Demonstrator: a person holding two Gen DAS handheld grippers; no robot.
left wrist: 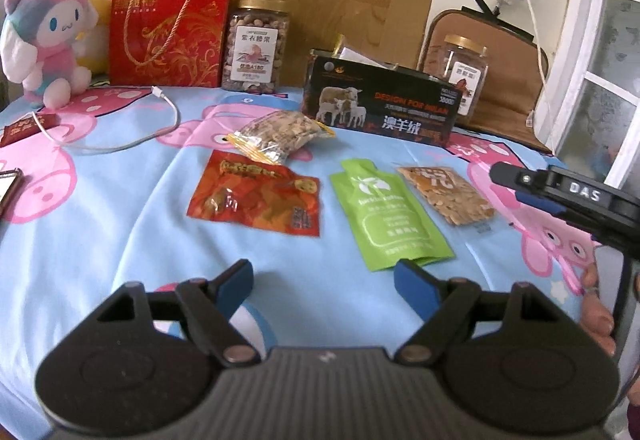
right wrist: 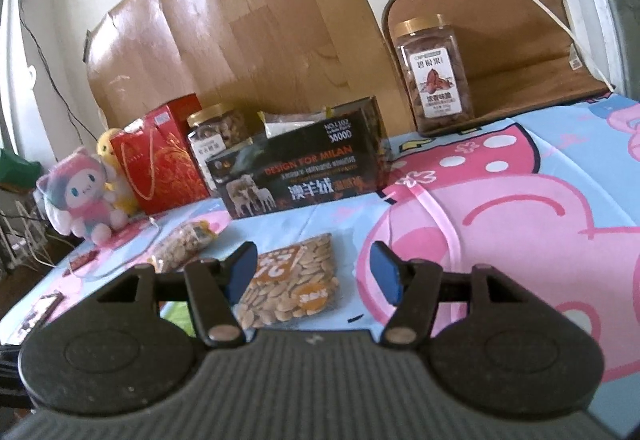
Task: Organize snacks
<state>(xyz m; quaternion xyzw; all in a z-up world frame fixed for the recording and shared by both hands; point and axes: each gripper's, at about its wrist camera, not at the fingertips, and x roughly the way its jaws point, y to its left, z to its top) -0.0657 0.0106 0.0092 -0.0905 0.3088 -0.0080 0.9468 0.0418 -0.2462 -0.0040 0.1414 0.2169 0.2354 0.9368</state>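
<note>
Snacks are spread on the blue cartoon-print sheet (left wrist: 120, 240) ahead of both my grippers. Black box (left wrist: 380, 100) is farthest ahead of my left fingers; it reads "DESIGN FOR MILAN" and has sheep on the front. The top is open, with pale packets inside that I can't identify. Red gift bag (left wrist: 168, 28) stands far left with gold rope handles; its contents are hidden. Two clear gold-lidded jars hold nuts: one (left wrist: 256, 44) beside the bag, one (right wrist: 434, 72) to the right behind the box. Their labels are Chinese.

Flat packs, nearer: red foil pack (left wrist: 256, 196) ahead-left of my left gripper (left wrist: 324, 280); green pouch (left wrist: 388, 212) just beyond its right finger; clear seed bag with yellow zip (left wrist: 280, 136) further out. Seed pack with orange label (right wrist: 292, 284) lies just past my right gripper (right wrist: 314, 272), partly hidden by its left finger.

Left jaws are spread, nothing between them. Right jaws are apart too, not pressing anything.

Small print on the packs is unreadable.
</note>
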